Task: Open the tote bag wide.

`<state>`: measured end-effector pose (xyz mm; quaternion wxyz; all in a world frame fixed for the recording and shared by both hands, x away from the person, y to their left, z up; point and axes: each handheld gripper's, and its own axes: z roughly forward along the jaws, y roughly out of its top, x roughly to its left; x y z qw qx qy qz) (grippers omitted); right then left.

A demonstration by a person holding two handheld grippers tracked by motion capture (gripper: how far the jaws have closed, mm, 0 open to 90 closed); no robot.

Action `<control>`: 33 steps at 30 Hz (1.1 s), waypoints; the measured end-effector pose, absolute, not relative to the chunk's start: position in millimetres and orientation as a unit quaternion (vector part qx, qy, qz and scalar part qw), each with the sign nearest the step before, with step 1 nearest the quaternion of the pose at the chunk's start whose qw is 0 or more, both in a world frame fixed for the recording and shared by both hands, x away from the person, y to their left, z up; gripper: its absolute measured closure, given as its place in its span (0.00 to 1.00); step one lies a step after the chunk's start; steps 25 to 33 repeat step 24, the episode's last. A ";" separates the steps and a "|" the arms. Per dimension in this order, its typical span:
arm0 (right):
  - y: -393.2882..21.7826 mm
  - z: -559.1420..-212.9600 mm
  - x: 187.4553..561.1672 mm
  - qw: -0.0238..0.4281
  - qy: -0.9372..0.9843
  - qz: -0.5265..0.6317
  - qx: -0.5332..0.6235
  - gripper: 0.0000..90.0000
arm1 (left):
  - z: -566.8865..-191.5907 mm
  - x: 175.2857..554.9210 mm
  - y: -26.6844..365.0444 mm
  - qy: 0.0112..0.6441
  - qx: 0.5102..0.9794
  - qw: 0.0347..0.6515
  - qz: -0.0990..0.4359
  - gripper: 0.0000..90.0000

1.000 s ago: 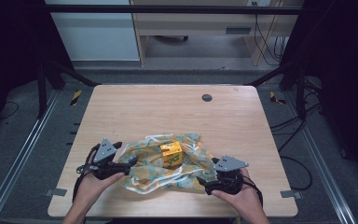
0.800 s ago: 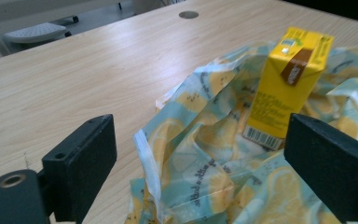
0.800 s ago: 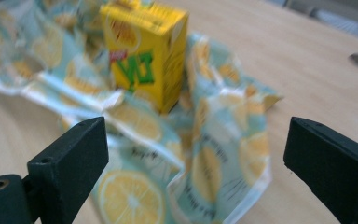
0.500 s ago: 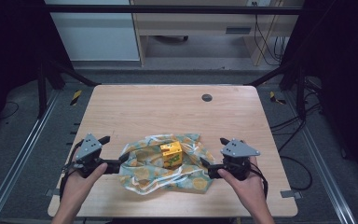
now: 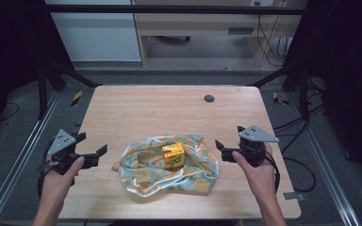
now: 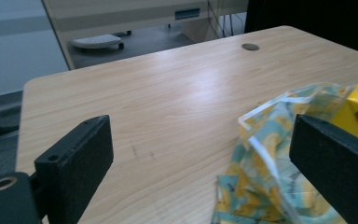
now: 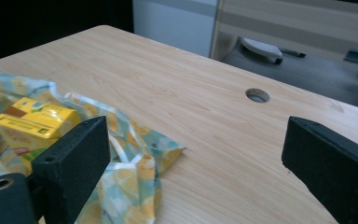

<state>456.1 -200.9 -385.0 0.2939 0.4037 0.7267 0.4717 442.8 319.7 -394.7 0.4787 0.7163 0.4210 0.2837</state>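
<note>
We see a pale wooden table (image 5: 169,113) with rounded corners and a fine, smooth grain, and a small round hole (image 5: 209,98) near its far edge. On the near half lies a thin, crumpled cloth (image 5: 188,176), printed in teal and yellow with a white hem, its folds rumpled into soft ridges. A small yellow carton (image 5: 173,155), boxy with sharp edges and glossy print, stands on the middle of the cloth.

Our left gripper (image 5: 94,153) hangs off the cloth's left side, near it but apart. Its jaws have just been opening and now stand wide, with nothing between them. In the left gripper view its matte black, blocky pads (image 6: 77,163) frame bare wood, with the cloth's hem just ahead at the right.

Our right gripper (image 5: 224,151) sits just off the cloth's right edge, a grey three-cornered plate on top. Its jaws are also spread wide and hold nothing; in the right gripper view a pointed corner of the cloth lies on the wood between them.
</note>
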 end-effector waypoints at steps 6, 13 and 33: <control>-217.1 -397.4 458.1 0.301 0.713 0.461 0.435 0.10 | -404.7 446.8 333.1 0.440 0.711 0.468 0.287 0.06; -240.3 -429.7 459.9 0.298 0.701 0.436 0.480 0.11 | -428.8 454.1 340.7 0.458 0.719 0.440 0.281 0.06; -257.7 -478.1 463.0 0.269 0.725 0.371 0.515 0.12 | -472.3 462.2 331.9 0.473 0.741 0.404 0.253 0.07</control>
